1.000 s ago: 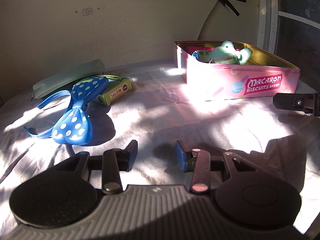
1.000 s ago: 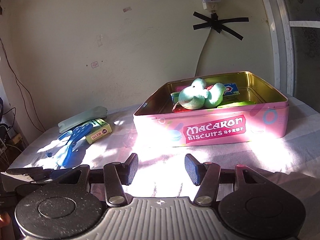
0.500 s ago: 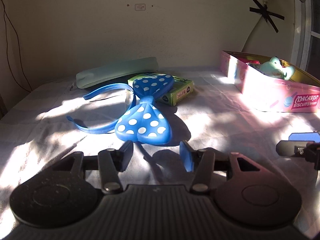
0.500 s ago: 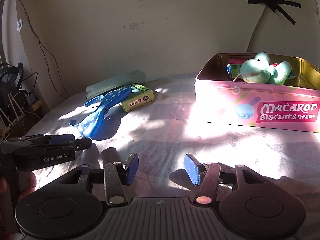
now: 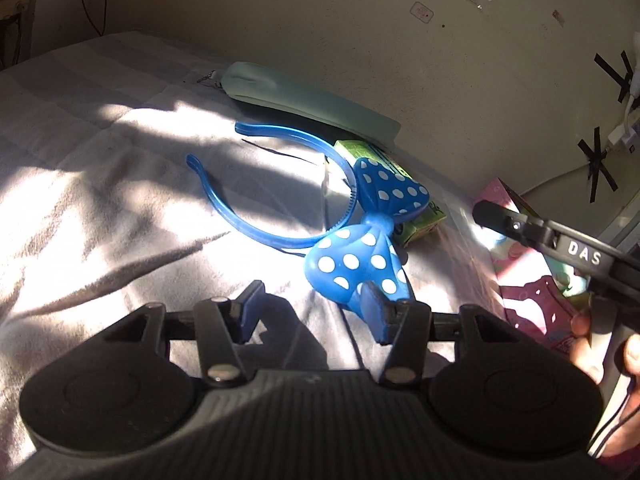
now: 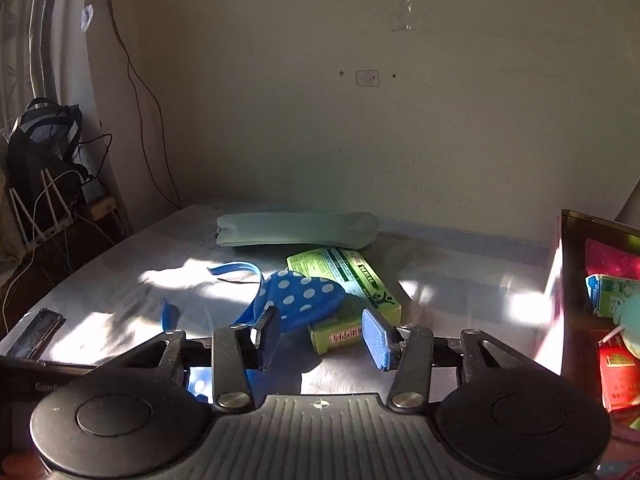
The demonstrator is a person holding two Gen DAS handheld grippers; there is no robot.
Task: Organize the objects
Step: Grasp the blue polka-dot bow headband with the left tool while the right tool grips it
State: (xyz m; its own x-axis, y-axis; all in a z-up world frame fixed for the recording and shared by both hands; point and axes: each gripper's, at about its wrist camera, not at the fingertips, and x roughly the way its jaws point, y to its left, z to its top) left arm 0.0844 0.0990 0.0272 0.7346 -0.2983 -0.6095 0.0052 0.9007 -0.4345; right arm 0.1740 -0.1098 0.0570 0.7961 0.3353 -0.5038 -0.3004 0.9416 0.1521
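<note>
White quilted bedcover point(image 5: 100, 128) w/ sun patches, beige wall point(image 6: 320, 100), both tools point(image 5: 312, 312) point(image 6: 320, 340) apart, empty.

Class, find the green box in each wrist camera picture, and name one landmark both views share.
Left wrist: green box right of centre, mostly hidden under the blue polka-dot bow.
Right wrist: green box at centre, just beyond the open fingers.
Shared landmark: pale green pouch by the wall.

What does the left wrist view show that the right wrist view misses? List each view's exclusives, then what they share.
Left wrist only: the headband's full blue band, and the right gripper seen from outside. Right wrist only: the tin's contents, and the black bag with cables. Both: the polka-dot bow, green box, pale pouch, pink tin, both grippers open.
</note>
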